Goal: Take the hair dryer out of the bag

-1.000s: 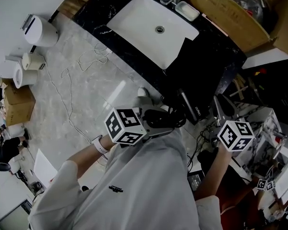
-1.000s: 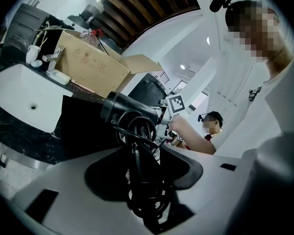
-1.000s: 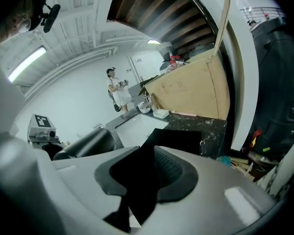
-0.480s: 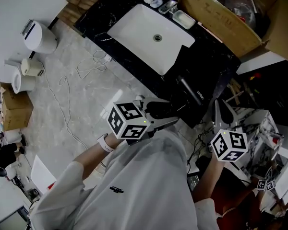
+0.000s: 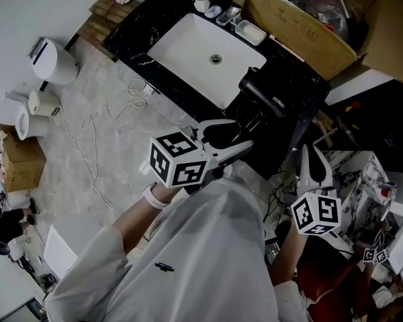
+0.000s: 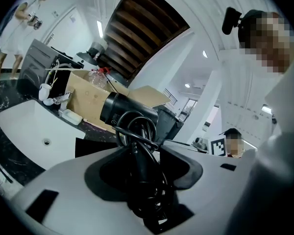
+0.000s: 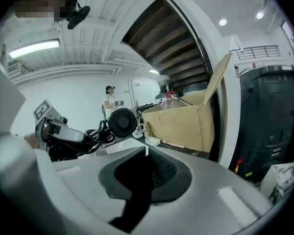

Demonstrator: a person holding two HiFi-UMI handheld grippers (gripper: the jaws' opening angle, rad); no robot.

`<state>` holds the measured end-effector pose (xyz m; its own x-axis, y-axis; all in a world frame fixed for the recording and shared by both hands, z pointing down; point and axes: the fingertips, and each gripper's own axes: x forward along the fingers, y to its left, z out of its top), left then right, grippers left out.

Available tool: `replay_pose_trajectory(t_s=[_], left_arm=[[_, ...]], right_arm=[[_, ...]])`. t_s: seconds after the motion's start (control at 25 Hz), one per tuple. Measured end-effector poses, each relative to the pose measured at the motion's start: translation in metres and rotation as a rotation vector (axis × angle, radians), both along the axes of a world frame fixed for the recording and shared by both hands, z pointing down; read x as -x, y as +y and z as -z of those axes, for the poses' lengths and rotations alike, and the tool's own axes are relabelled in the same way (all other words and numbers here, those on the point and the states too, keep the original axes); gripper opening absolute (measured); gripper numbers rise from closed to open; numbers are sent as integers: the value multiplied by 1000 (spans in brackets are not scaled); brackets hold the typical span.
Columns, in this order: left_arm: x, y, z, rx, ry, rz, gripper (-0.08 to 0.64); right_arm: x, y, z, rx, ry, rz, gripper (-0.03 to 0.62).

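A pale marble floor [image 5: 114,139] fills the left of the head view, with a thin white cable [image 5: 101,113] looping across it. Beside it runs a black stone counter [image 5: 144,25] that carries an open cardboard box [image 5: 302,25] at the back right and a white rectangular sink [image 5: 208,59] set into its top.

The black hair dryer [image 5: 265,98] is out in the open, held in the air over the counter just right of the sink, its barrel lying across the counter's front part and its handle running down toward the person. The left gripper [image 5: 242,134] has its fingers spread wide and clamped around that handle and the black cord [image 6: 147,180] wound round it. The barrel rises past the fingertips in the left gripper view.

The right gripper [image 5: 312,159] is well to the right of the dryer, apart from it. Its fingers have just been closing and now meet with nothing between them.

A small white cup [image 5: 201,1] and a soap dish [image 5: 250,32] sit behind the sink.
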<state>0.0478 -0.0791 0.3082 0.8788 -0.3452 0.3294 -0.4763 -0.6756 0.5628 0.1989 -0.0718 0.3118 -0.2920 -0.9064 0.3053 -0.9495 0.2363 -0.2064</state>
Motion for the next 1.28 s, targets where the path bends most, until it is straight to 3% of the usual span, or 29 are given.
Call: replay_pose_trajectory(t_s=[0.28,0.48,0.8,1.28], left_arm=[[13,-13,3,-13,17,91,204],[18,-11,-1,4,27,114,204],[25,-3,-2,6,31,128,204],[24,-2,-1,18,52,128,204]], right_arm=[[-7,13,29,-142,136,-24,17],[-14,19,45,-202,131,-51,14],[-14,17,33,-189,144,-64,14],[5,16,35,-192,186,34,12]])
